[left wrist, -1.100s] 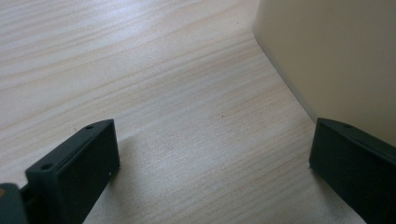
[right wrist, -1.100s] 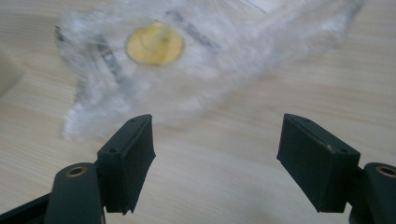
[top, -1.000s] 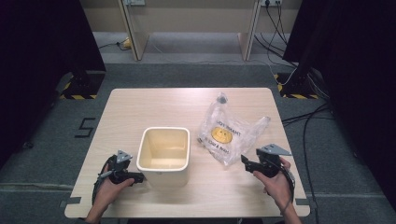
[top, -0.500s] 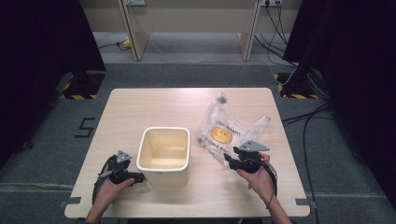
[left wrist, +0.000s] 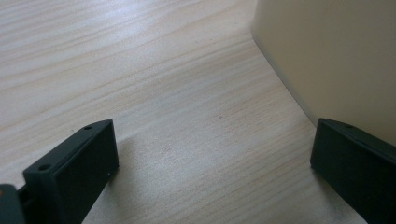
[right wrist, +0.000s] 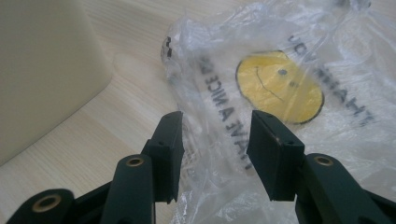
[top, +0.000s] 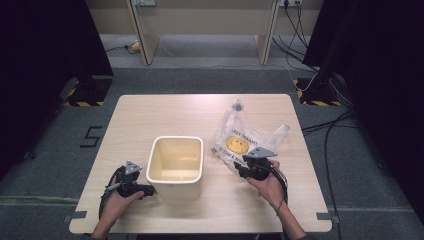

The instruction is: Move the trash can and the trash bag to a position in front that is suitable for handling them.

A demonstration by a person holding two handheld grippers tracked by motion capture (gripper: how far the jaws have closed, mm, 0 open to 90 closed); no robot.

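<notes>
- Left hand-held gripper (top: 145, 190): jaws wide, empty, low on the table (top: 150, 115) at the tub's near left corner. Risk: one jaw sits just beside the wall and could nudge it.
- Tub (top: 176, 156): cream, open, empty, centre of table.
- Right hand-held gripper (right wrist: 214, 140): jaws half open and just been closing, astride the bag's near edge, not yet pinching.
- Plastic bag (right wrist: 280, 88): clear, smiley print, right of tub. Risk: thin film may slip out or only one layer be caught.
</notes>
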